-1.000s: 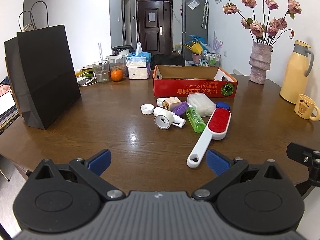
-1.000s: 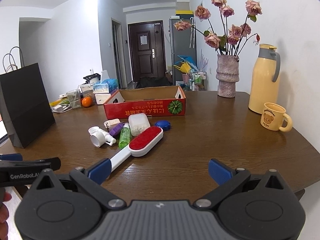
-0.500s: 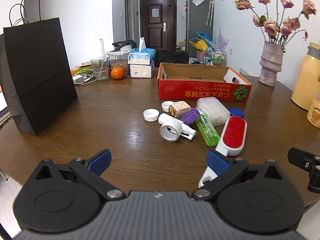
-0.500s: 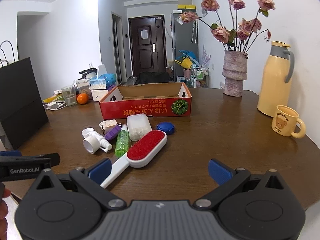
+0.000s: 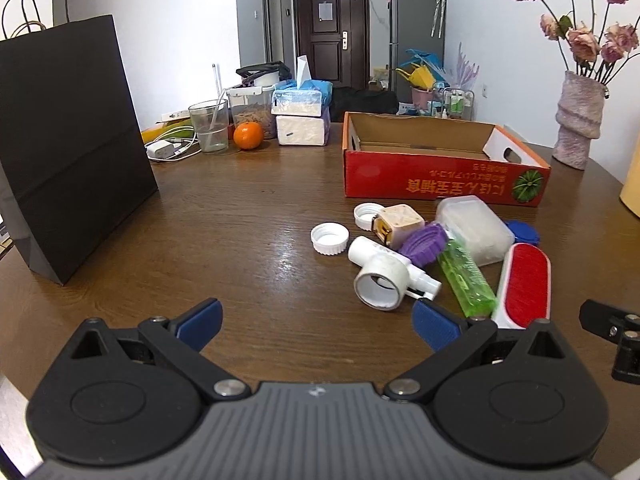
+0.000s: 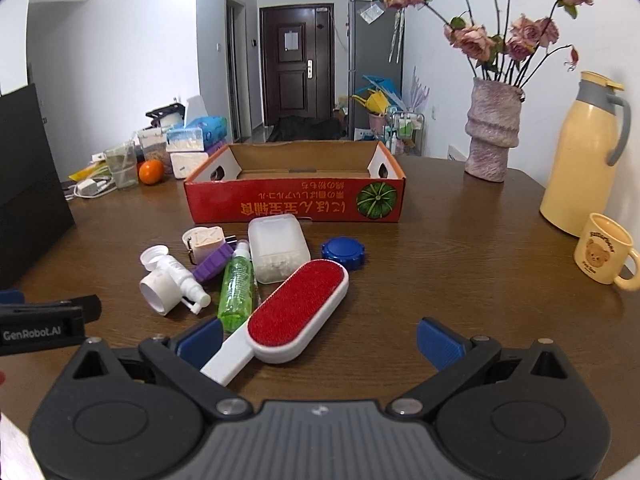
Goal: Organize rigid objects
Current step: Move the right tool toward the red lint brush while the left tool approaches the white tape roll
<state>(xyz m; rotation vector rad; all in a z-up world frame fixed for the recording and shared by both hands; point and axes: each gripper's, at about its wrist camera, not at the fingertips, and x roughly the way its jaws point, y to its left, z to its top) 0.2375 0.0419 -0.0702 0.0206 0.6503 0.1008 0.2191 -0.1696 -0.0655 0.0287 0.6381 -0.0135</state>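
Note:
A pile of small rigid items lies on the brown table in front of an empty red cardboard box (image 5: 440, 178) (image 6: 296, 204). In it are a red-and-white lint brush (image 6: 298, 310) (image 5: 524, 280), a green bottle (image 6: 237, 286) (image 5: 466, 276), a white spray nozzle (image 5: 380, 276) (image 6: 168, 284), a purple cap (image 5: 426, 242), a blue cap (image 6: 344, 253), a clear box (image 6: 278, 248), a beige cube (image 5: 398, 220) and white caps (image 5: 330, 238). My left gripper (image 5: 316, 322) is open, just short of the nozzle. My right gripper (image 6: 320, 338) is open over the brush handle.
A black paper bag (image 5: 68, 152) stands at the left. Tissue boxes (image 5: 300, 116), a glass (image 5: 208, 126) and an orange (image 5: 248, 136) sit at the back left. A vase of flowers (image 6: 494, 136), a yellow thermos (image 6: 580, 152) and a bear mug (image 6: 604, 248) stand at the right.
Both grippers have moved forward toward the pile and stayed open. The brush handle now lies between the right gripper's fingers, and the nozzle is close ahead of the left one.

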